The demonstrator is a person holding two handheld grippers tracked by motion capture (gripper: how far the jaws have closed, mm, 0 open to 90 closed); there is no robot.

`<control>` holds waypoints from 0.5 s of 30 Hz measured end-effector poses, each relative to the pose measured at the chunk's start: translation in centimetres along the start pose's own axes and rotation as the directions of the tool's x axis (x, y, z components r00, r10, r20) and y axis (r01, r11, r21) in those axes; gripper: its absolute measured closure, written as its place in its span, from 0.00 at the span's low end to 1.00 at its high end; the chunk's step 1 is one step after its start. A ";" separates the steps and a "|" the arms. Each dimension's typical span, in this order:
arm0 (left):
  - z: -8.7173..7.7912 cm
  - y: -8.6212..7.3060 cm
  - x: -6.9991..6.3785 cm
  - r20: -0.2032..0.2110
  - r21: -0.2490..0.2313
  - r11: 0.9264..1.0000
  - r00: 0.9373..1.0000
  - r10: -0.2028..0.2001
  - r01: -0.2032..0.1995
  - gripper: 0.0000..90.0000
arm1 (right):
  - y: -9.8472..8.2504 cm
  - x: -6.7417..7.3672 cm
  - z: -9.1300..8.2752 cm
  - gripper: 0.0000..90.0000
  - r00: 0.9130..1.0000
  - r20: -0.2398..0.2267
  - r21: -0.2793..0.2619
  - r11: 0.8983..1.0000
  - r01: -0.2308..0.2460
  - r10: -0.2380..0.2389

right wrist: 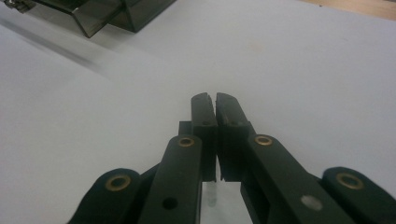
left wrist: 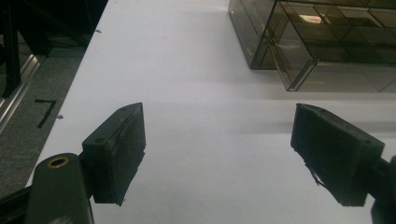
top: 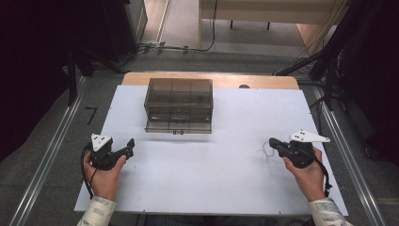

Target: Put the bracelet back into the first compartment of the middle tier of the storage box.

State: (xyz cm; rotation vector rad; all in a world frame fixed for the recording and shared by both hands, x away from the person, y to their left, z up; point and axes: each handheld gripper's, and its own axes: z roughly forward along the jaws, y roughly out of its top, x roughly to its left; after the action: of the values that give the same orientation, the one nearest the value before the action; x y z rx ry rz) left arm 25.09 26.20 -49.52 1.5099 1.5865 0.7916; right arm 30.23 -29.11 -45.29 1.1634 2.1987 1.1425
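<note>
The drawer box [top: 178,105], a smoked see-through unit w/ small compartments, is set at the far centre of the white board [top: 226,188] covering the bench [top: 263,81]. It stands upright, front face turned toward the person, so the drawers can be reached from the near side. In the left gripper view one lower drawer [left wrist: 327,65] is seen pulled part-way out of the box front. Contents cannot be made out; a pale patch is seen through the top.

Left gripper [top: 128,147]: held low over the board at the near left, well apart from the box. Its jaws are spread wide, nothing between them; in the left gripper view only bare board lies between the pads [left wrist: 123,154]. The gripper is aimed toward the box's left front corner, approx. in line for an approach.

Right gripper [top: 273,141]: held at the near right, also well apart from the box, pointed inward toward the centre. Its jaws are pressed together, tips touching; a small pale item shows behind the pads near the base in the right gripper view, but it cannot be told whether anything is pinched.

Both hands are kept on opposite sides, leaving the box front unobstructed. Judged step: positioning ahead of work on the drawer; no contact w/ the box is made yet.
</note>
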 end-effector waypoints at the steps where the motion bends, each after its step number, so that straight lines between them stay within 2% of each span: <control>1: 0.0 0.0 0.0 0.000 0.000 1.000 1.000 0.000 0.000 0.21 | 0.0 0.0 0.0 0.94 1.000 0.000 0.000 1.000 0.000 0.000; 15: 0.0 0.0 0.0 -0.002 0.004 1.000 1.000 0.005 -0.005 0.21 | 1.7 2.1 1.6 0.94 0.999 -0.047 -0.009 1.000 0.024 -0.025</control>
State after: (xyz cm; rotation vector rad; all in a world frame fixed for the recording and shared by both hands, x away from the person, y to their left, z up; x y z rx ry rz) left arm 25.09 26.21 -49.54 1.5174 1.5874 0.7930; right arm 30.89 -26.07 -44.78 1.1138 2.2343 1.1798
